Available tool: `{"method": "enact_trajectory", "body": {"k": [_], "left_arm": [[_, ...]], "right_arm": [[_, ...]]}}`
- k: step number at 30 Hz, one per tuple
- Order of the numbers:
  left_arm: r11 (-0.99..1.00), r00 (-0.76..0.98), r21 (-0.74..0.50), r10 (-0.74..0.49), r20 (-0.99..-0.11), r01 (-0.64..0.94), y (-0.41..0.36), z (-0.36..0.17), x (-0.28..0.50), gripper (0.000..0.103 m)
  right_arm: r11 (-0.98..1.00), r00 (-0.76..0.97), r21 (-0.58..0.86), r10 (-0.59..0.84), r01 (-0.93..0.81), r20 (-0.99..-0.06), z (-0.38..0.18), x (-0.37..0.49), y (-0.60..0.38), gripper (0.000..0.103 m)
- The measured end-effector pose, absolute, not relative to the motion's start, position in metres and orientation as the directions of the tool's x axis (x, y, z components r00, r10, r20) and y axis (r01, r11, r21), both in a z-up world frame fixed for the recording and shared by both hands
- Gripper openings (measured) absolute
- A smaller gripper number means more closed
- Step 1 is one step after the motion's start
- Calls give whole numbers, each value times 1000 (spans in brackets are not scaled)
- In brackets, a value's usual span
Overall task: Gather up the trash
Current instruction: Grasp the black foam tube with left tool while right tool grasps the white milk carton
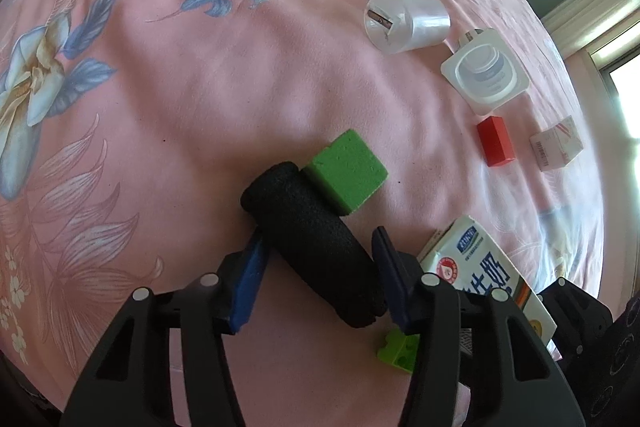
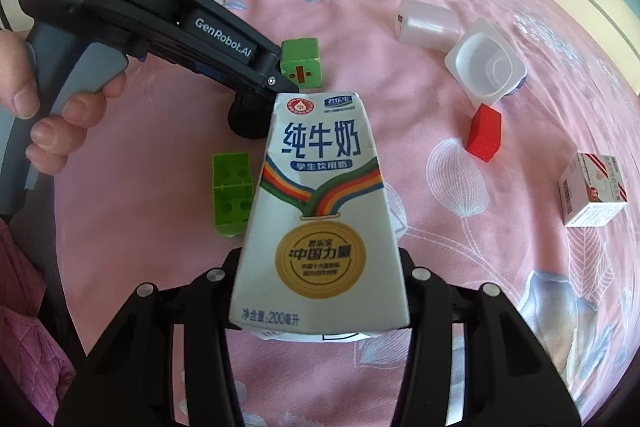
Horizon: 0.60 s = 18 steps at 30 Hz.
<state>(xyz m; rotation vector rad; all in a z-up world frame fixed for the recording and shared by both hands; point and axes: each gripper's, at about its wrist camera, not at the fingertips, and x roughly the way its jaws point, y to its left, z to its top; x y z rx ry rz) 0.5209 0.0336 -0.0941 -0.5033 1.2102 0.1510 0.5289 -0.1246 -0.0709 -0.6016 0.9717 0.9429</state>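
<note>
I am working over the pink floral bedspread [image 1: 168, 99]. My left gripper [image 1: 320, 263] is straddling the black foam roll [image 1: 316, 251]; I cannot tell whether its blue pads are pressing. A green block [image 1: 346, 171] is touching the roll's far end. My right gripper [image 2: 320, 283] is bracketing the milk carton [image 2: 320, 215], grip unclear. A green brick [image 2: 232, 193] is lying just beside the carton, and a red block [image 2: 485, 133] well apart.
</note>
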Motion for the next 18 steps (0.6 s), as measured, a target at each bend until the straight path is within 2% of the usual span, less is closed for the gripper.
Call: {"method": "enact_trajectory", "body": {"k": [7, 11, 18], "left_arm": [[945, 354, -198, -97, -930, -262, 17, -90, 526, 52], [963, 349, -187, -110, -931, -194, 11, -82, 524, 51], [992, 402, -123, -105, -910, -19, -13, -39, 486, 50]], "right_arm": [[603, 332, -30, 395, -797, -857, -62, 510, -160, 48], [676, 388, -20, 398, -737, -831, -51, 496, -181, 48], [779, 464, -9, 363, -627, -808, -24, 461, -212, 48]]}}
